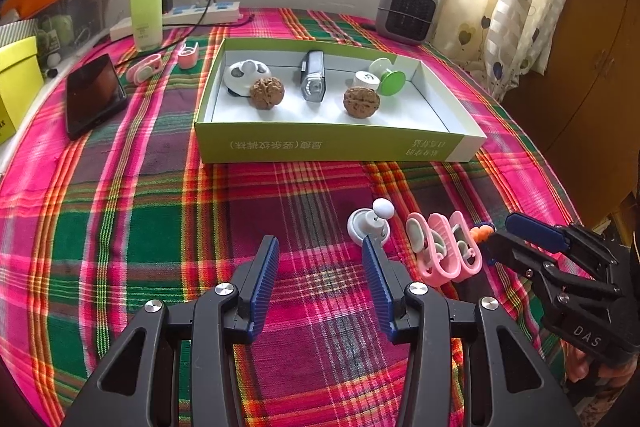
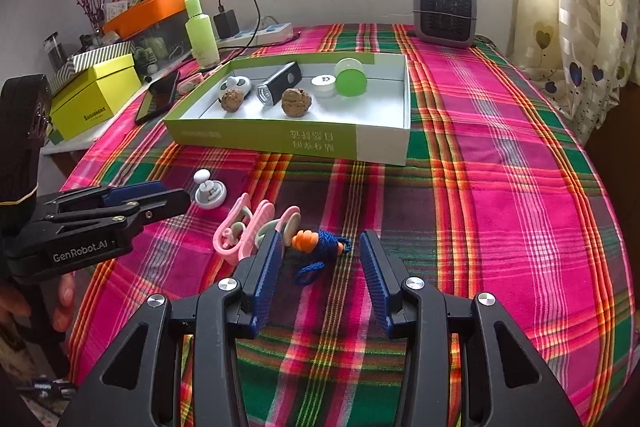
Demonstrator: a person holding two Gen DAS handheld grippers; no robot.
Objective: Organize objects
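Observation:
A green open box [image 1: 332,146] [image 2: 260,139] on the plaid cloth holds two walnuts [image 1: 267,93] [image 1: 361,101], a silver flashlight [image 1: 313,77], a white round gadget [image 1: 245,75] and a green-and-white spool [image 1: 384,77]. Near the front lie a white knob toy [image 1: 368,225] [image 2: 210,191], pink clips [image 1: 442,249] [image 2: 252,229] and an orange bead on blue cord [image 2: 318,247]. My left gripper [image 1: 320,247] [image 2: 172,197] is open and empty just left of the knob toy. My right gripper [image 2: 320,247] [image 1: 502,233] is open around the bead and cord.
A black phone [image 1: 94,95], pink clips [image 1: 146,67], a green bottle [image 1: 146,3] and a power strip [image 1: 200,13] lie at the back left. A grey heater [image 1: 406,11] stands at the back right. Yellow boxes [image 2: 94,95] sit off the table's left edge.

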